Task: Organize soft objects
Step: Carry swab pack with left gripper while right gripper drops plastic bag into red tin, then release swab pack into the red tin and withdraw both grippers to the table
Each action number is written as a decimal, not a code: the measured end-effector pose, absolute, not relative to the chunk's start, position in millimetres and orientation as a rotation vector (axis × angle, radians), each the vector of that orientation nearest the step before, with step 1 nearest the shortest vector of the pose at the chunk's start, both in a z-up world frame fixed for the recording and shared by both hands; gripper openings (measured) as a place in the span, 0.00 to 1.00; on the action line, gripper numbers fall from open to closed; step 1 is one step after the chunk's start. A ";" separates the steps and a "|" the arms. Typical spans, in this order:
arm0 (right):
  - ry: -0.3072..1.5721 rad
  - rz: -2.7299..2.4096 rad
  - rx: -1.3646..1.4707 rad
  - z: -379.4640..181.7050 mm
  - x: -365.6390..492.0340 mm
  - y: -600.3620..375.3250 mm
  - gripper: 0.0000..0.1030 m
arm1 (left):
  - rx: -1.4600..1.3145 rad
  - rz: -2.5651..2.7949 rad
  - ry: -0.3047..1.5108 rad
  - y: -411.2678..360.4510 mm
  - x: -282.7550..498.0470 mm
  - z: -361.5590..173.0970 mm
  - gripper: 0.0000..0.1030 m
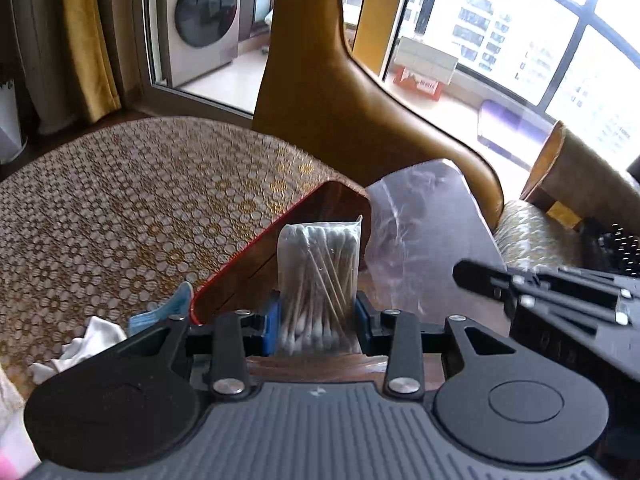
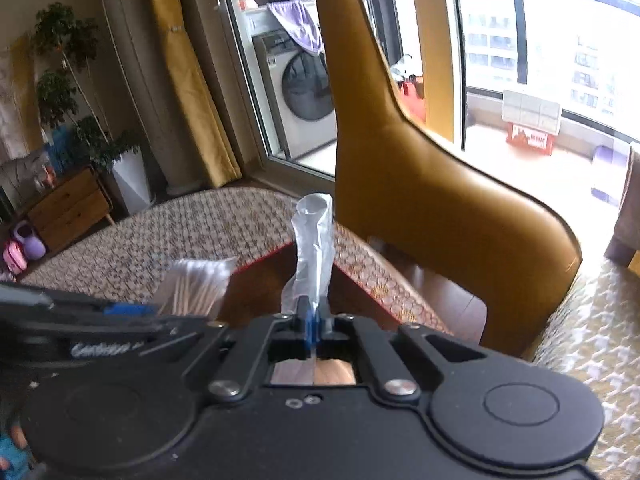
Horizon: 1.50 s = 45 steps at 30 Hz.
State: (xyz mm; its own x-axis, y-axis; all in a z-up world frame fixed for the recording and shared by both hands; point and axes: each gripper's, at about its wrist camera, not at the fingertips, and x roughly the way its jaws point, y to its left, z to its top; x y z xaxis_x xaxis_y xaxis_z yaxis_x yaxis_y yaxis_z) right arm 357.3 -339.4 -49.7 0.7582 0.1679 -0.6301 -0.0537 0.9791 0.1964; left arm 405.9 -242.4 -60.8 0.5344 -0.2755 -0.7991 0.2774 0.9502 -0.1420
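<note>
Nearest the left wrist camera, the left gripper [image 1: 316, 322] stood partly closed, its blue pads pressed on either side of a clear packet of cotton swabs [image 1: 318, 280], which it held upright above the table [image 1: 120, 208]. The right gripper [image 2: 314, 322] was fully closed, pinching the lower end of a clear plastic bag [image 2: 314, 244] that rose above its jaws as a crumpled strip. In the left view the same bag showed as a wider translucent sheet just beside the packet, on the side toward the tan chair [image 1: 340, 120].

A white cloth [image 1: 80, 350] and a blue cloth [image 1: 168, 312] lay on the patterned covering near the table's front edge, apart from both grippers. Whether the bag's mouth was open could not be told from either view.

Judgement: the step in hand appeared to be bagging the swabs, one gripper presenting the bag, the other the packet. The next move would likely call for the bag's mouth to be spread or held steady, and the packet to be lined up with it and slid in before the left jaws let go. A collapsed mouth was the evident risk.
</note>
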 end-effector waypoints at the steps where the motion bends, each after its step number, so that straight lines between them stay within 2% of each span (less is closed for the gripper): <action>1: 0.715 0.121 0.165 -54.7 360.2 -338.2 0.02 | 0.000 -0.327 0.962 -243.4 409.9 -64.1 0.35; 13: 0.801 0.148 0.022 -93.4 377.8 -323.0 0.03 | 0.061 -0.335 1.055 -270.7 431.7 -97.8 0.36; 19: 0.816 0.168 -0.045 -97.3 377.5 -317.1 0.13 | 0.088 -0.333 1.095 -279.4 439.5 -110.5 0.36; 22: 0.828 0.181 -0.046 -98.7 377.4 -318.0 0.15 | 0.099 -0.331 1.101 -282.8 441.5 -113.0 0.37; 24: 0.834 0.186 -0.041 -99.7 378.3 -320.4 0.17 | 0.095 -0.328 1.105 -282.4 442.4 -114.3 0.42; 27: 0.849 0.202 -0.038 -100.0 377.6 -321.6 0.25 | 0.103 -0.323 1.091 -279.4 442.6 -114.9 0.57; 33: 0.849 0.206 -0.046 -98.0 373.6 -322.2 0.34 | 0.105 -0.318 1.064 -272.2 440.8 -108.2 0.60; 36: 0.843 0.207 -0.037 -93.9 370.9 -322.8 0.40 | 0.114 -0.315 1.034 -268.0 433.8 -100.2 0.68; 38: 0.840 0.214 -0.027 -90.4 367.9 -323.0 0.51 | 0.118 -0.313 1.019 -263.5 428.4 -94.3 0.68; 40: 0.830 0.213 -0.026 -85.6 363.1 -322.3 0.58 | 0.112 -0.310 1.007 -257.4 422.2 -88.1 0.68; 45: 0.809 0.208 -0.006 -72.4 350.5 -319.4 0.65 | 0.095 -0.317 0.977 -242.8 402.8 -70.1 0.68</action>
